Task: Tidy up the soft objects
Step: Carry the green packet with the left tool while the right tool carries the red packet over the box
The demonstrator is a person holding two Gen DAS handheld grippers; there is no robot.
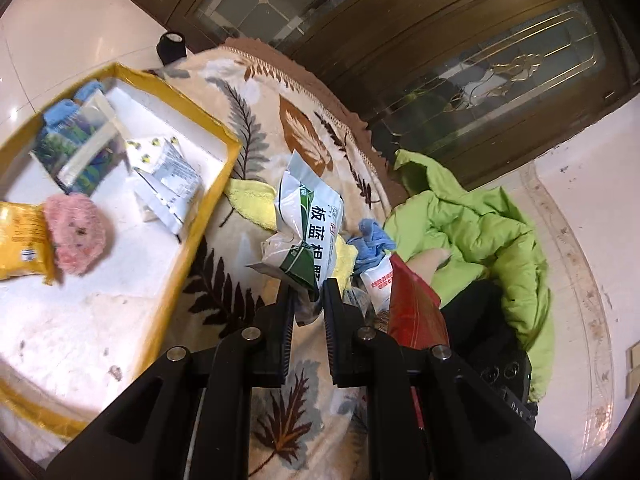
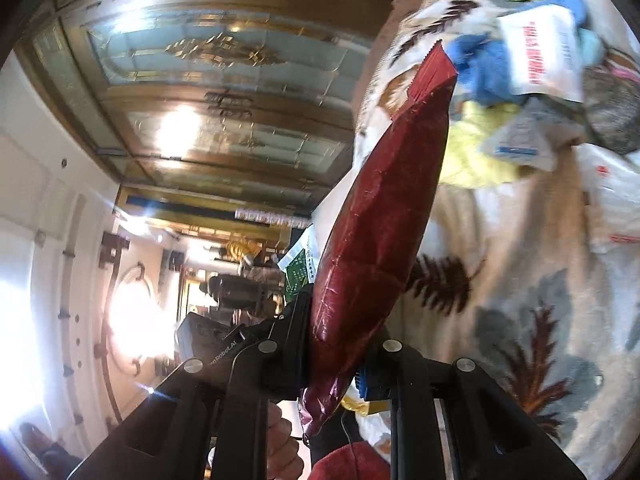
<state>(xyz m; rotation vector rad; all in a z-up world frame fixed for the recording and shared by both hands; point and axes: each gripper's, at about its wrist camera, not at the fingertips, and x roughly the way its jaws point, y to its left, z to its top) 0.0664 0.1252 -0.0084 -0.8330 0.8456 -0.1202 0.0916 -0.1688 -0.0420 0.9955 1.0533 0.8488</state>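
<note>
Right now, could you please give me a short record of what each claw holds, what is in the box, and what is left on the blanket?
left claw: shut on the white-and-green packet
right claw: shut on the red bag
yellow box: pink puff, yellow packet, white sachets
leaf blanket: yellow cloth, blue cloth
beside the blanket: green jacket

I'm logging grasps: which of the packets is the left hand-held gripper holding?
The white-and-green packet with large dark characters: its lower corner sits between the left hand-held gripper. The yellow packet lies in the yellow-rimmed box; the red one is off to the right.
</note>
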